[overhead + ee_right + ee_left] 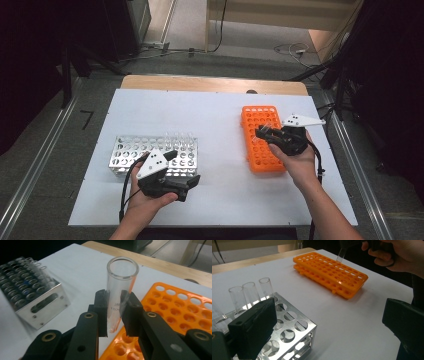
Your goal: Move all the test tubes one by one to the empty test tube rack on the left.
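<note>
Two racks stand on the white desk (215,115): an orange rack (261,137) and, well apart from it toward the person's left, a metal rack (155,155). All positions below are given relative to the orange rack.

Right gripper (115,315): its fingers (101,312) are closed on a clear glass test tube (120,290), the pads pressing on opposite sides of the tube's lower half. In the right gripper view the tube stands nearly upright, open mouth up and rounded bottom down, with the bottom poised just above the holes near the orange rack's edge. In the left gripper view the same tube (341,255) hangs over the rack's far end, tilted slightly and apart from the rack surface.

Left gripper (176,184): it rests in the left hand (145,202) at the metal rack's near side, well apart from the orange rack. Its fingers (254,327) stand wide apart with nothing between them. Several more empty tubes (250,293) stand upright in the metal rack.

Controlling relation: the tube's long axis runs close to vertical, roughly in line with the axes of the orange rack's holes, and the target holes lie directly below the tube's bottom. The right hand (300,165) is much the nearer. Judged from this layout, the work in hand is transferring tubes to the orange rack; the coming move calls for centring the bottom over one hole, correcting the slight tilt, then lowering straight down. A residual tilt could make the bottom catch on a hole rim.
</note>
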Action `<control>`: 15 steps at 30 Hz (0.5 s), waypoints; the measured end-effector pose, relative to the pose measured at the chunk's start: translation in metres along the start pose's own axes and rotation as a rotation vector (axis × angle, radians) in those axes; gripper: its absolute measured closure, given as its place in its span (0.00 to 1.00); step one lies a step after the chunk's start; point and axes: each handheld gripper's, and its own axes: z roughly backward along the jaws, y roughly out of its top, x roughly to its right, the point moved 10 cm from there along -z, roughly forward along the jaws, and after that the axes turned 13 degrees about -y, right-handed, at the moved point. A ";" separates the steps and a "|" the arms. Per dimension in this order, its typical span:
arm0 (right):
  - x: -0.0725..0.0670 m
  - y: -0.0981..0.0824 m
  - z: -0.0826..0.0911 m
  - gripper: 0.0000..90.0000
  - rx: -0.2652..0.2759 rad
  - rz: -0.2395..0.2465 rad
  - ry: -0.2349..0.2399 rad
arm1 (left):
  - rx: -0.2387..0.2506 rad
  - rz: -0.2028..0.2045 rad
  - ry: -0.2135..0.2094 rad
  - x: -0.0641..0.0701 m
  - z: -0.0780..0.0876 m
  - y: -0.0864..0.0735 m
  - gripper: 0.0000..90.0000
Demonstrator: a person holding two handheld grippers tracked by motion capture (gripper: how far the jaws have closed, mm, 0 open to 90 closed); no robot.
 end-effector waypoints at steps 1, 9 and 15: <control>-0.004 -0.001 0.002 0.81 -0.001 0.001 0.009 | 0.000 -0.001 -0.003 0.001 0.000 0.000 0.00; -0.034 -0.012 0.018 0.81 0.007 0.031 0.072 | -0.001 -0.010 -0.015 0.006 -0.003 0.002 0.00; -0.054 -0.020 0.026 0.81 0.011 0.038 0.123 | -0.007 -0.019 -0.025 0.009 -0.006 0.003 0.00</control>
